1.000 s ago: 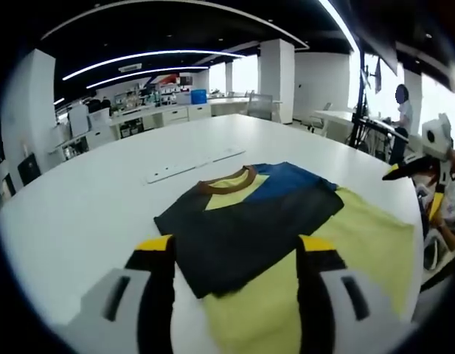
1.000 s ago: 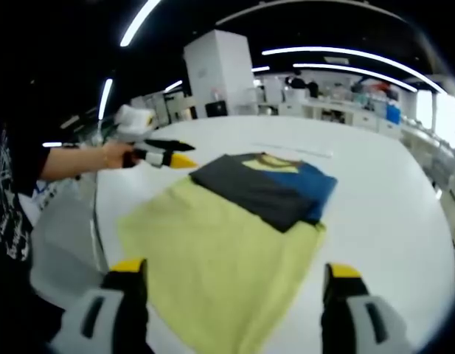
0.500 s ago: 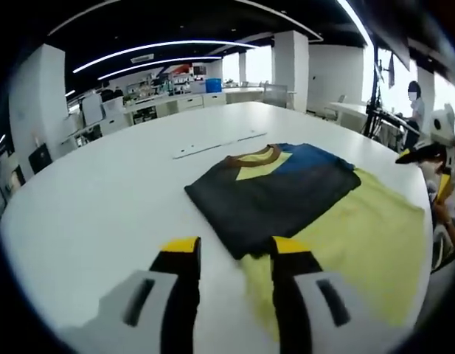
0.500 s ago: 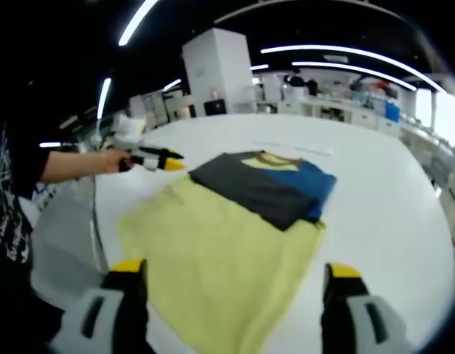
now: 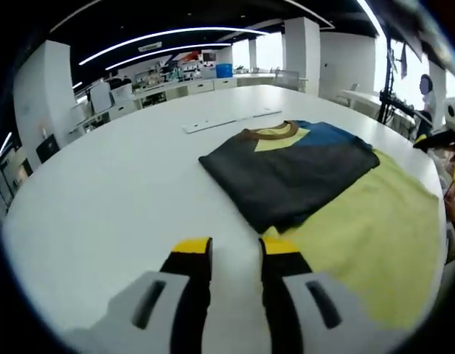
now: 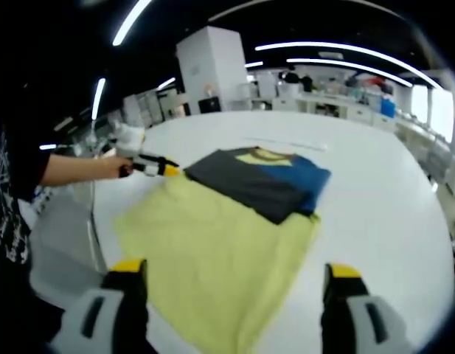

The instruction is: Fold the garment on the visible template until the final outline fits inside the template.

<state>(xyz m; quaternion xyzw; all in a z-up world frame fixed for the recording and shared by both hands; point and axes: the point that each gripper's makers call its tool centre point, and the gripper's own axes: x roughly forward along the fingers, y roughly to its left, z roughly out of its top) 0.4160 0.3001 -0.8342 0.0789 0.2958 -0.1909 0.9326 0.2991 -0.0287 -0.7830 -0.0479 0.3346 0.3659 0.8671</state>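
Folded dark garment [image 5: 290, 170] (brown collar, blue edge) flat atop one end of yellow template [image 6: 220, 254].

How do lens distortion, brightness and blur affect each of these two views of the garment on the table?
Left gripper view: fisheye curves the white table; windows at upper right glare; the left gripper looks soft, the garment sharper. Right gripper view: ceiling light strips bow into arcs, the left side sits dark, and the right gripper is blurred.
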